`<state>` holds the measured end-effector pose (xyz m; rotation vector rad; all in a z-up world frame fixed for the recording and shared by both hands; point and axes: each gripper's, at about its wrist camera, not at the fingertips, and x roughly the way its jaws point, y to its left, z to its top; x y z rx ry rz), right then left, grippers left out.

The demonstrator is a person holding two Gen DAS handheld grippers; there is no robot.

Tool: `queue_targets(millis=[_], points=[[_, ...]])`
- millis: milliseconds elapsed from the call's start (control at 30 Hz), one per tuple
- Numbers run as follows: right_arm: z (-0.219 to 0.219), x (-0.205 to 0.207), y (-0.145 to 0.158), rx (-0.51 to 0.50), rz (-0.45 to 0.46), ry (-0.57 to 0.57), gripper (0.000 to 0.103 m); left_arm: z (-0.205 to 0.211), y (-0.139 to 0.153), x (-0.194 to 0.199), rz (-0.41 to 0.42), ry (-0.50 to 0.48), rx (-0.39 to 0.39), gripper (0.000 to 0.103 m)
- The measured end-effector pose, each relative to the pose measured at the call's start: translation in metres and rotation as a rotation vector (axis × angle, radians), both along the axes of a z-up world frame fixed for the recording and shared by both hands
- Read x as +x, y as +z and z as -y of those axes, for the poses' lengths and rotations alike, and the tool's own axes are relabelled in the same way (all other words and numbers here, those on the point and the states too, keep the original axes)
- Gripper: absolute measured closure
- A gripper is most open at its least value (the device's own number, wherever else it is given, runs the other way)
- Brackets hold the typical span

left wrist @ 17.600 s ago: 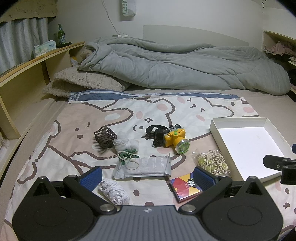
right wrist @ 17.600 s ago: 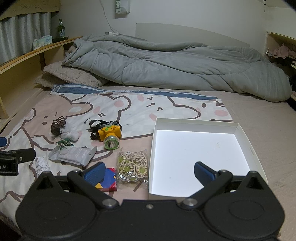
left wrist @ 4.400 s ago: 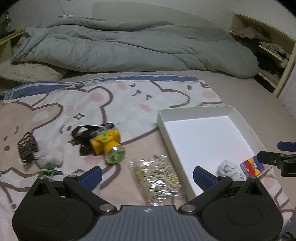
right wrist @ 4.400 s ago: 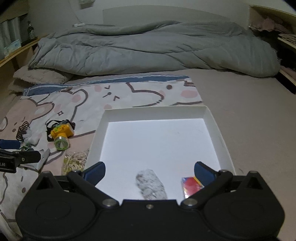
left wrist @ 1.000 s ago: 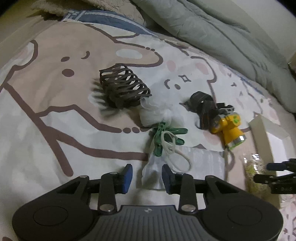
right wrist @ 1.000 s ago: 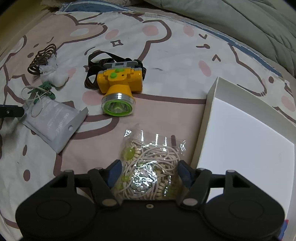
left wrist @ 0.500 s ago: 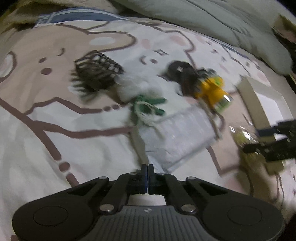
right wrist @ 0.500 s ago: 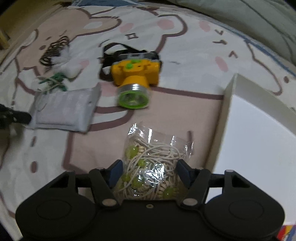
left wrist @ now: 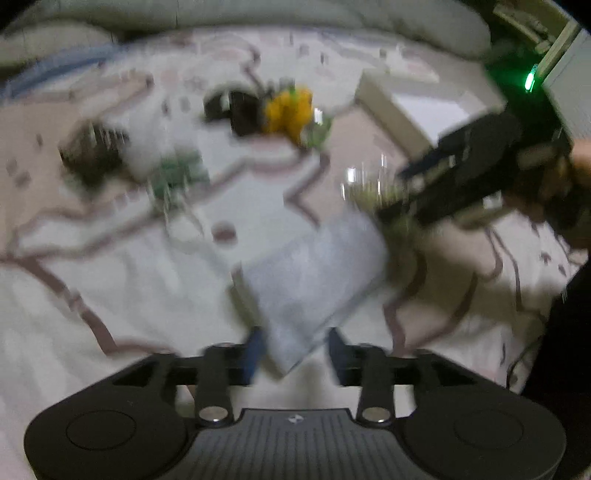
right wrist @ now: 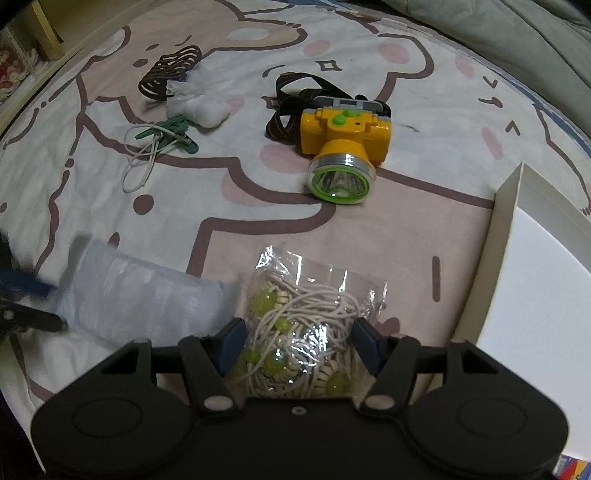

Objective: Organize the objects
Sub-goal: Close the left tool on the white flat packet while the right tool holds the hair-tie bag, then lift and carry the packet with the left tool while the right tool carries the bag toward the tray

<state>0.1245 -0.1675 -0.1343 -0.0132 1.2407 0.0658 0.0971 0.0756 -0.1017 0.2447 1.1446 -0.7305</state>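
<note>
In the blurred left wrist view a grey foil pouch (left wrist: 314, 280) lies with one corner between the fingers of my left gripper (left wrist: 295, 354). Its jaws are opening and the pads stand clear of the pouch. The right wrist view shows the same pouch (right wrist: 144, 295) at lower left, beside a clear bag of white cords and green beads (right wrist: 310, 306). My right gripper (right wrist: 299, 345) is shut on that bag, one pad against each side. A yellow headlamp (right wrist: 343, 147) with a black strap lies further off. The white box (right wrist: 506, 229) is at the right.
Green clips with a white cord (right wrist: 170, 134), a white wad (right wrist: 203, 105) and a brown hair claw (right wrist: 170, 70) lie at the far left on the cartoon-print sheet. A grey duvet (right wrist: 517, 29) bounds the back. A colourful card pack (right wrist: 572, 470) shows inside the box.
My left gripper shut on the pouch's edge, pulled it away from the clips to beside the bag, and has since parted its jaws. My right gripper's jaws narrowed onto the bag.
</note>
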Motion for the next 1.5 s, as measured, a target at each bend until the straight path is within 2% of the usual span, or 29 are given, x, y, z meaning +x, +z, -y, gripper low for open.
queue_targets(millis=[33, 167, 233, 300, 400, 567, 667, 767, 967, 1067, 1200, 1333, 1500], points=[[0.000, 0.000, 0.000, 0.000, 0.000, 0.001, 0.038, 0.001, 0.005, 0.003, 0.026, 0.000, -0.009, 0.047], [-0.004, -0.004, 0.003, 0.020, -0.008, 0.030, 0.038, 0.018, 0.015, 0.016, 0.083, -0.041, -0.050, 0.041], [-0.006, -0.008, 0.003, 0.034, -0.011, 0.054, 0.038, 0.032, 0.014, 0.022, 0.084, -0.087, -0.063, 0.029], [-0.009, -0.013, 0.003, 0.039, -0.012, 0.081, 0.038, 0.046, 0.010, 0.028, 0.082, -0.130, -0.062, 0.021], [-0.012, -0.020, 0.004, 0.048, -0.015, 0.119, 0.038, 0.065, 0.001, 0.036, 0.098, -0.141, -0.045, 0.018], [-0.015, -0.029, 0.005, 0.050, -0.018, 0.167, 0.038, 0.069, -0.019, 0.055, 0.003, -0.070, -0.082, 0.018], [-0.016, -0.035, 0.006, 0.048, -0.020, 0.193, 0.038, 0.064, -0.031, 0.059, -0.064, -0.042, -0.070, 0.018], [-0.015, -0.037, 0.006, 0.047, -0.021, 0.195, 0.038, 0.056, -0.040, 0.056, -0.135, -0.054, -0.060, 0.018], [-0.011, -0.035, 0.005, 0.057, -0.026, 0.170, 0.037, 0.039, -0.036, 0.042, -0.225, -0.117, -0.074, 0.018], [-0.006, -0.034, 0.009, 0.084, -0.017, 0.138, 0.038, 0.039, -0.033, 0.029, -0.235, -0.193, -0.045, 0.018], [0.011, -0.034, 0.019, 0.163, 0.009, 0.036, 0.032, 0.048, -0.031, 0.017, -0.223, -0.292, -0.001, 0.018], [0.026, -0.037, 0.022, 0.196, 0.014, -0.049, 0.031, 0.062, -0.031, 0.012, -0.159, -0.291, 0.052, 0.018], [0.036, -0.042, 0.014, 0.229, -0.021, -0.099, 0.031, 0.079, -0.043, 0.015, -0.146, -0.212, 0.084, 0.018]])
